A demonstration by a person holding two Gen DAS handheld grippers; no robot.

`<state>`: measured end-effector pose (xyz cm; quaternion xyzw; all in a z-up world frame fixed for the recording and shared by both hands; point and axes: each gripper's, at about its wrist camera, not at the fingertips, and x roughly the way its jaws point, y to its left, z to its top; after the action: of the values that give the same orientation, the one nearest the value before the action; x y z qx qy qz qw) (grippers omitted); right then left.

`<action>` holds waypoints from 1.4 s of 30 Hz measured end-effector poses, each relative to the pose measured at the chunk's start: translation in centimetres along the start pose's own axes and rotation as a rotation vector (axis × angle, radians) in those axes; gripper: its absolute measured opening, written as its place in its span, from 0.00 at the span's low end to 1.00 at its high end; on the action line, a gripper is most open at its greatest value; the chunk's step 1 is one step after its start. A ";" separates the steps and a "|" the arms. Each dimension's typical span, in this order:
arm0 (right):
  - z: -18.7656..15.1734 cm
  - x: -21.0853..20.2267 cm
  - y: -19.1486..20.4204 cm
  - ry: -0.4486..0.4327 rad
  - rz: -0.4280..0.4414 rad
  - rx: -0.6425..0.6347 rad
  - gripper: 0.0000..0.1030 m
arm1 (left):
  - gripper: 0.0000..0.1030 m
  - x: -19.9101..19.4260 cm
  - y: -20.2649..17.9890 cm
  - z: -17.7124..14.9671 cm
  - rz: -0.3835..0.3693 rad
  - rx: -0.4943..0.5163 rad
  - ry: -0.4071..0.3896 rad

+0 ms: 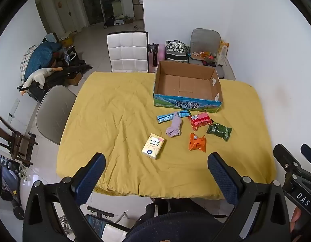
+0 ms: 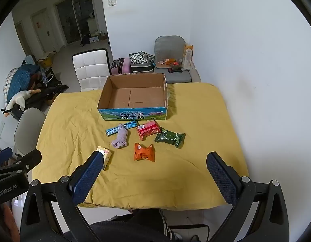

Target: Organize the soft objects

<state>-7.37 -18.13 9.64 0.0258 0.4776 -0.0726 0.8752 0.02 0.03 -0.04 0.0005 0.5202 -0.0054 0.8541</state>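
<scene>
left gripper (image 1: 156,168): fingers wide, holding nothing
right gripper (image 2: 154,166): fingers wide, holding nothing
tissue pack (image 2: 106,155): part-hidden behind right gripper's finger

Yellow cloth (image 1: 119,109); brown cardboard box (image 1: 187,86) w/ blue-green printed front. Lilac sock (image 1: 174,126), orange (image 1: 197,142), red (image 1: 199,121) & dark green (image 1: 219,130) packets, cream tissue pack (image 1: 153,146), light blue strip (image 1: 165,117).

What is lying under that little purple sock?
The purple sock lies across a blue packet, whose two ends stick out. The packet's middle is covered, and the yellow cloth is beneath both.
</scene>
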 end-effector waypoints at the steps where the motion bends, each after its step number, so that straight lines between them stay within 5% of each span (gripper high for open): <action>1: 0.0 0.0 0.0 -0.001 0.000 0.002 1.00 | 1.00 0.0 0.0 0.0 -0.001 0.001 0.000; 42: 0.0 -0.4 -0.9 -0.025 0.000 0.015 1.00 | 1.00 0.0 -0.4 -0.2 0.017 0.006 -0.016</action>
<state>-7.73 -18.99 9.99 0.0317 0.4661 -0.0766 0.8808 -0.16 -0.37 -0.08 0.0075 0.5134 0.0002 0.8581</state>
